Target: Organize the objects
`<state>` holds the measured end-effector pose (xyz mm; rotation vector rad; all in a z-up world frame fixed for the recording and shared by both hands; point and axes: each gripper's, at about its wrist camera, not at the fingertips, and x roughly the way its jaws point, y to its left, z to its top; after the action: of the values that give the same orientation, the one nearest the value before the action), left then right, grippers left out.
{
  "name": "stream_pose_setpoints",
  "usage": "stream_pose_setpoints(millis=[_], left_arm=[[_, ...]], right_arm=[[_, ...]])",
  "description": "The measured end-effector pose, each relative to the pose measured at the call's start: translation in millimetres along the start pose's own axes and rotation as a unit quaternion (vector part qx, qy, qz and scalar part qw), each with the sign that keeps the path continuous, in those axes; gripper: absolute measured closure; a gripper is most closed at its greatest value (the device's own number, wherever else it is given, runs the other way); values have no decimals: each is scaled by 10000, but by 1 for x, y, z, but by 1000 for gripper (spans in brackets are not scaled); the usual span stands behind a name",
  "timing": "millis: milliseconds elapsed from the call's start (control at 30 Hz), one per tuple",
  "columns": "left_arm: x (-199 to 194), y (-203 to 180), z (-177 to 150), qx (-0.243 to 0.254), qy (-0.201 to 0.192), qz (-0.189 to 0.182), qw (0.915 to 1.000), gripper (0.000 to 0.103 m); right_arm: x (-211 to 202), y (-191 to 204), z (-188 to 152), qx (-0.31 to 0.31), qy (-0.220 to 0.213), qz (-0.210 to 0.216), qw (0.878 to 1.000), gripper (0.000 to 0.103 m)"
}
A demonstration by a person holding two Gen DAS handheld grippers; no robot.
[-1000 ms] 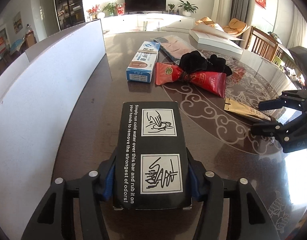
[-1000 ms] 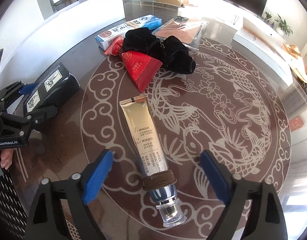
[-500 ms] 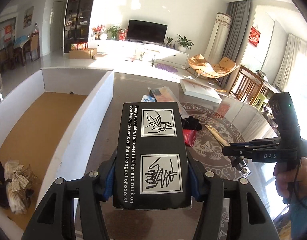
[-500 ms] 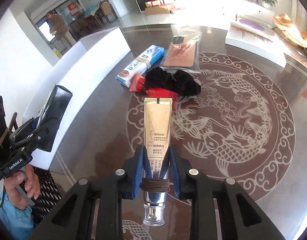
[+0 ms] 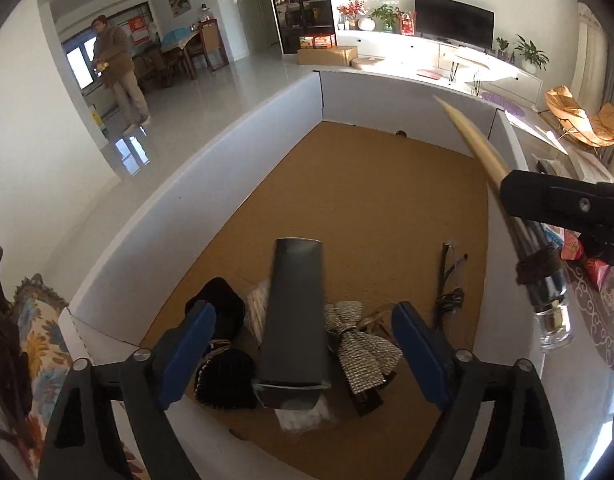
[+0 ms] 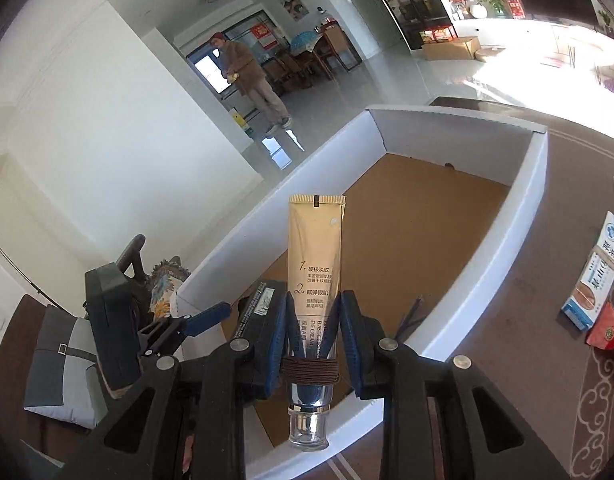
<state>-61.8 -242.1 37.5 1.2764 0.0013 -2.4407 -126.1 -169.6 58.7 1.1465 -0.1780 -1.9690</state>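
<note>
Box (image 5: 243,168), white-walled, brown-floored, on dark surface (image 6: 519,360) — black carton (image 5: 295,320) inside, among bow (image 5: 359,344) and dark items. Left tongs (image 5: 303,344) just opened wide, apart from carton. Right tongs (image 6: 313,340) clamped on gold tube (image 6: 315,256) above box edge.

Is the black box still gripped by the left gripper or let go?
Let go: the left gripper has just opened wide, and the black box sits between its pads, untouched.

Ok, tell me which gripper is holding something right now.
The right gripper: its blue pads clamp the gold tube. The left gripper has just opened wide, its pads clear of the black box above the bin.
</note>
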Motion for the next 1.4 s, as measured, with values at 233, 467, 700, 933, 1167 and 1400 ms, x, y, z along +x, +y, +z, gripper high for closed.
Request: stream_pose_setpoints(millis=[233, 467, 700, 933, 1167, 1400], left_arm=[[-23, 5, 0, -247, -466, -294, 9982, 4], [-88, -44, 0, -470, -1347, -2635, 9541, 3], [-84, -203, -38, 943, -389, -3470, 9323, 2], [-32, -256, -75, 1450, 81, -2663, 9529, 3], [-7, -242, -83, 1384, 70, -2001, 9699, 2], [-6, -237, -86, 1303, -64, -1928, 9725, 0]], right_arm=[[-23, -11, -40, -161, -495, -611, 9968, 28], [-135, -92, -147, -697, -1130, -2853, 9492, 3], [-194, -199, -224, 197, -460, -4018, 9143, 3], [-190, -217, -230, 479, -276, -4054, 9124, 0], [-189, -229, -228, 850, -302, -3801, 9205, 0], [-188, -230, -228, 851, -303, -3802, 9205, 0]])
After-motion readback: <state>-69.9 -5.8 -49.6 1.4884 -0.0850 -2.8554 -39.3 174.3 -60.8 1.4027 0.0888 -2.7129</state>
